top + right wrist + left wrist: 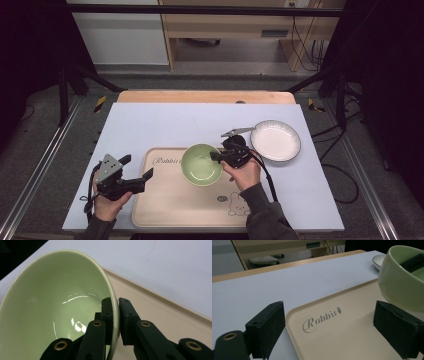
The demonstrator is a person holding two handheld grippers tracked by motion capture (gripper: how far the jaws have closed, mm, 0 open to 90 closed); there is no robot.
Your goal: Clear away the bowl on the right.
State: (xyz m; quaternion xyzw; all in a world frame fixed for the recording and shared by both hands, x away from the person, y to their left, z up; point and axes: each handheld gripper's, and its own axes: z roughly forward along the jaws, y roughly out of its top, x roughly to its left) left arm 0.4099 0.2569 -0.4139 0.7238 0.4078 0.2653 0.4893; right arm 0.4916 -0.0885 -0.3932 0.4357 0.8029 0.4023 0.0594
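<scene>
A pale green bowl (201, 164) hangs over the beige tray (170, 200), held by its right rim. My right gripper (220, 156) is shut on that rim, one jaw inside the bowl (50, 305) and one outside, as the right gripper view shows at the right gripper (115, 312). The bowl (402, 282) is slightly above the tray (342, 335) in the left gripper view. My left gripper (137, 172) stands open at the tray's left edge with nothing between its jaws, the left gripper (329, 327) facing the "Rabbit" lettering.
A white plate with a dark rim (275, 140) lies on the light blue mat (165, 120) to the right of the tray. A wooden table edge (205, 96) runs along the back. Dark frame posts stand at both sides.
</scene>
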